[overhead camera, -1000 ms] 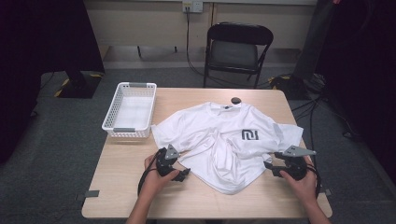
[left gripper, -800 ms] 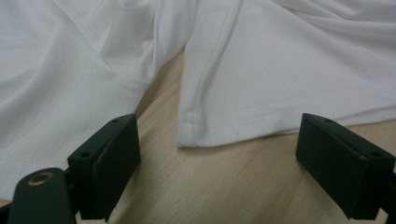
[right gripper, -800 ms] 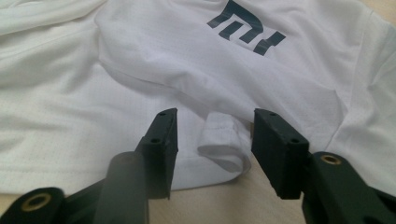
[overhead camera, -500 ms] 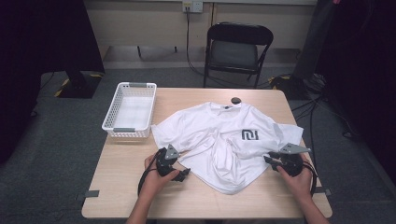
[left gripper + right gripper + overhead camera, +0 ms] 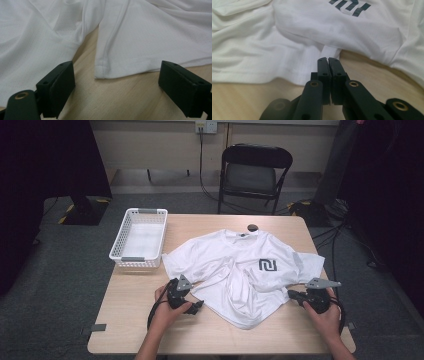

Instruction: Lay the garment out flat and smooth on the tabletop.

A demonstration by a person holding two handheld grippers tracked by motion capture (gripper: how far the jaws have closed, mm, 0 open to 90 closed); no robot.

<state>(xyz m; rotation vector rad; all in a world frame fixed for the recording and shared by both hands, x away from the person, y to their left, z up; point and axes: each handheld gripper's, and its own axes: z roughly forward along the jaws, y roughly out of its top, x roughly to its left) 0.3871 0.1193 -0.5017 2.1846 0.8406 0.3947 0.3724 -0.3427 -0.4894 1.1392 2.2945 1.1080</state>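
A white T-shirt (image 5: 240,270) with a dark logo lies crumpled on the wooden table (image 5: 150,320). My left gripper (image 5: 197,306) rests at its lower left edge, and in the left gripper view (image 5: 117,68) the jaws stand wide open, with a hem corner (image 5: 101,72) lying on the table between and just ahead of them, untouched. At the shirt's lower right edge my right gripper (image 5: 291,294) has just been closing. In the right gripper view (image 5: 327,59) its jaws meet and pinch a narrow fold of the shirt's hem (image 5: 330,52) at their tips.
A white plastic basket (image 5: 121,240) stands at the table's back left, beside the shirt's sleeve. A small black round object (image 5: 252,227) lies behind the collar. A black folding chair (image 5: 255,170) stands beyond the table. Bare wood runs along the near edge.
The right gripper's jaws have closed on the shirt's hem, and the hand has edged slightly toward the shirt. The left gripper has kept still.
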